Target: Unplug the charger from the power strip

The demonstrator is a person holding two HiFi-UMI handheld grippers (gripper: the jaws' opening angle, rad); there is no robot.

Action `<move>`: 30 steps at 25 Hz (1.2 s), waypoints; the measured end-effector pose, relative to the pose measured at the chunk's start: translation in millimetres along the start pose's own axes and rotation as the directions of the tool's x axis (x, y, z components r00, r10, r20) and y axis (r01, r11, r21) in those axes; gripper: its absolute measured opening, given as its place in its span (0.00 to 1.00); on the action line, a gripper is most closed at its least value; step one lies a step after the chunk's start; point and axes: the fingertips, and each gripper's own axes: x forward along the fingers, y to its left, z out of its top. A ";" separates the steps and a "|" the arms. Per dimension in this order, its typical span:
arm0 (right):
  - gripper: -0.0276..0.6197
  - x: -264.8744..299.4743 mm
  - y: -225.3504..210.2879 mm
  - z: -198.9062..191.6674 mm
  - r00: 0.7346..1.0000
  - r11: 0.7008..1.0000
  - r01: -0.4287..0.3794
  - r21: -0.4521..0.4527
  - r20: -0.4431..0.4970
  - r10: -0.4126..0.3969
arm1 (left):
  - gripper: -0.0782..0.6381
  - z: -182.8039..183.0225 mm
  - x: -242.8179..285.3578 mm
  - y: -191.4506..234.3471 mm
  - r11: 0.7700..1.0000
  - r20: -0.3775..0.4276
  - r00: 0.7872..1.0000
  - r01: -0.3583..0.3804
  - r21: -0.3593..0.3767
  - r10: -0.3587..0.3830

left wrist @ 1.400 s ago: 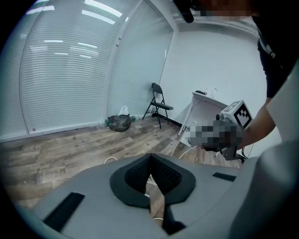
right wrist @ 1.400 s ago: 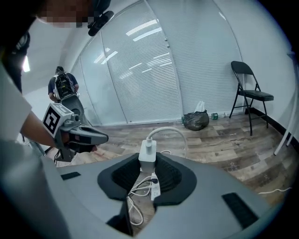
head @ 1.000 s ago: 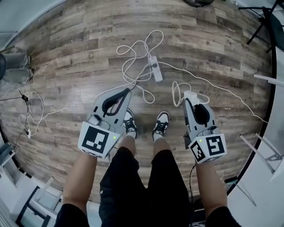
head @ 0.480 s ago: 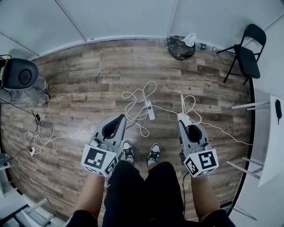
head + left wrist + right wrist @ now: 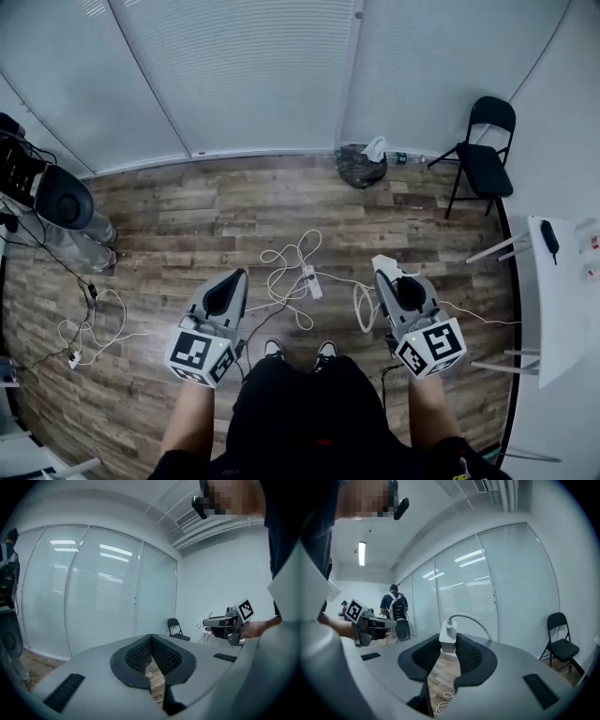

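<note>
Clearly unplugged, the small white rectangular charger block (image 5: 448,639) sits clamped between the ribbed black pads of the right gripper (image 5: 387,275), which is held up in front of the person and pointing almost level. A thick white cable (image 5: 469,618) arcs out of the charger's top, and in the head view it hangs in a loop down toward the floor. The long white power strip (image 5: 310,281) lies flat on the brown wood-plank floor (image 5: 187,225), well below the charger and apart from it, between the two grippers as the head view shows them, with loose white cord (image 5: 289,255) coiled beside it.

The left gripper (image 5: 150,639) is raised to about the same height, its jaws brought together at the tips with nothing between them.

A black folding chair (image 5: 483,141) stands by the wall of white blinds (image 5: 253,75), a dark crumpled bag (image 5: 354,167) rests at the foot of that wall, and the corner of a white table (image 5: 562,291) shows at the right. A person wearing a backpack (image 5: 396,606) stands off to the left side of the room.
</note>
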 end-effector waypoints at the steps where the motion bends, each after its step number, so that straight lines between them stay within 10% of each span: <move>1: 0.21 -3.0 6.1 9.6 1.000 1.000 -0.003 -0.012 0.011 0.003 | 0.13 8.3 -5.7 1.0 1.000 0.013 1.000 0.000 -0.001 0.000; 30: 0.21 -6.2 61.3 69.2 0.995 0.990 0.037 -0.138 0.093 -0.024 | 0.13 45.2 -41.2 1.4 0.997 0.089 0.993 0.075 0.006 -0.075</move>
